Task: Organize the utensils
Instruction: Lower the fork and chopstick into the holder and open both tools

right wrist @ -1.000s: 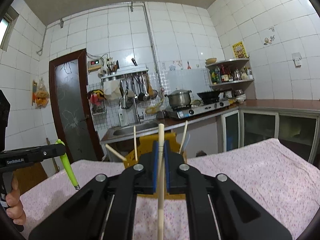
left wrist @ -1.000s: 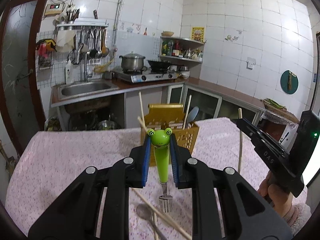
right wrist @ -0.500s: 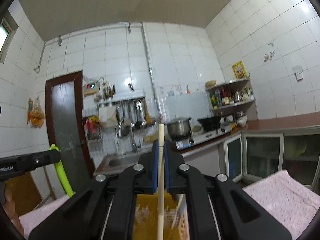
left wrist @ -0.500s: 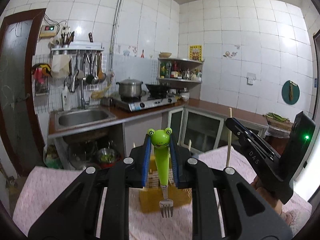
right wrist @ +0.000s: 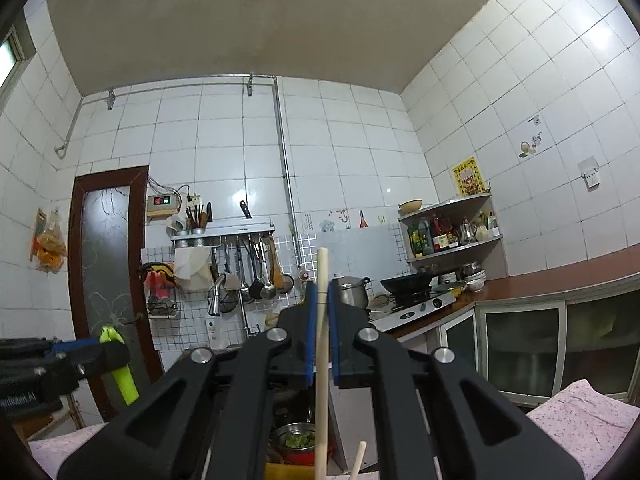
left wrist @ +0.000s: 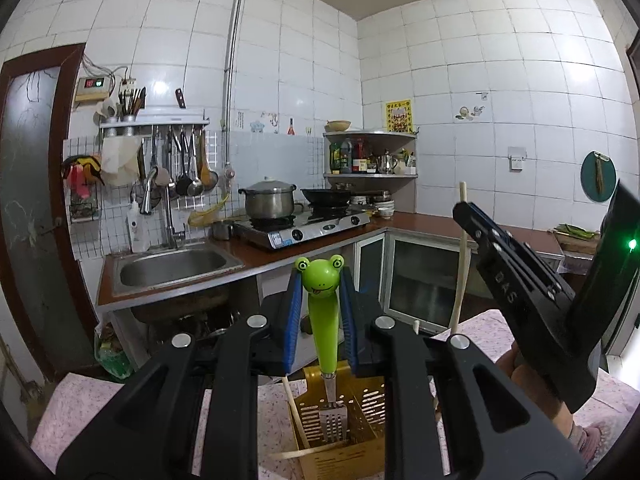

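My left gripper (left wrist: 320, 312) has its fingers (left wrist: 294, 320) clamped on the green frog-handled fork (left wrist: 325, 320), tines hanging over the yellow utensil basket (left wrist: 360, 444) on the pink-clothed surface (left wrist: 68, 412). My right gripper (right wrist: 321, 336) pinches a wooden chopstick (right wrist: 321, 360) upright, just above that basket, where another chopstick (left wrist: 294, 412) leans.

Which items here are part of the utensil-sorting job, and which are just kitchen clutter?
In play:
- frog-handled fork, clamped in left gripper
- chopstick, clamped in right gripper
- yellow utensil basket, below the fork

Background:
- steel pot
- wok
- sink
- hanging ladles
- bottle shelf
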`<state>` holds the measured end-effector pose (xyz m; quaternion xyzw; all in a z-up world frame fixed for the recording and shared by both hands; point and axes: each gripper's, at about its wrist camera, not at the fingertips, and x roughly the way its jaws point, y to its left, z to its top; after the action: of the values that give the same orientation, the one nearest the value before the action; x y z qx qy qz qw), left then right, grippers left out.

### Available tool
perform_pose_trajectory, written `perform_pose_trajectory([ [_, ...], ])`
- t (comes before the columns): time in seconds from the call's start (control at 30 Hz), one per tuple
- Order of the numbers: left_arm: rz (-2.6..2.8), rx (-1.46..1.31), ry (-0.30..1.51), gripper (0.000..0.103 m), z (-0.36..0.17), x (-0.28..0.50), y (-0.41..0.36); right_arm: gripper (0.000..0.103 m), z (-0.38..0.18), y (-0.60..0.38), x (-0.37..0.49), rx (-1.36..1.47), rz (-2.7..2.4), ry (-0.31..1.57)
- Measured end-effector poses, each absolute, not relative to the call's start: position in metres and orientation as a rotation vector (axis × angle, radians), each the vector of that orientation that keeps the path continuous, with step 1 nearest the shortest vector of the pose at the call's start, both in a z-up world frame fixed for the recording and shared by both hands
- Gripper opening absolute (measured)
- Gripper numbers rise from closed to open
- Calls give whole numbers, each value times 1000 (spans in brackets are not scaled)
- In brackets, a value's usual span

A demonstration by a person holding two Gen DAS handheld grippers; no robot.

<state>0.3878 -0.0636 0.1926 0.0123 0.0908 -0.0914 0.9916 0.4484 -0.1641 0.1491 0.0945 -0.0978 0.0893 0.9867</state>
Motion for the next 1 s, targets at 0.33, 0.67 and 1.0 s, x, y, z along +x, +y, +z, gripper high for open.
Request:
perform_pose_trajectory([
  [0.33, -201, 3, 237, 17, 138, 424, -59, 6, 117, -158, 468, 148, 185, -159],
  [0.67, -211, -68, 297, 18, 93, 430, -44, 7, 62, -158, 459, 106, 192, -64],
  [1.0, -237, -122, 342, 38, 100, 422, -35, 51, 57, -164, 449, 126, 194, 58],
])
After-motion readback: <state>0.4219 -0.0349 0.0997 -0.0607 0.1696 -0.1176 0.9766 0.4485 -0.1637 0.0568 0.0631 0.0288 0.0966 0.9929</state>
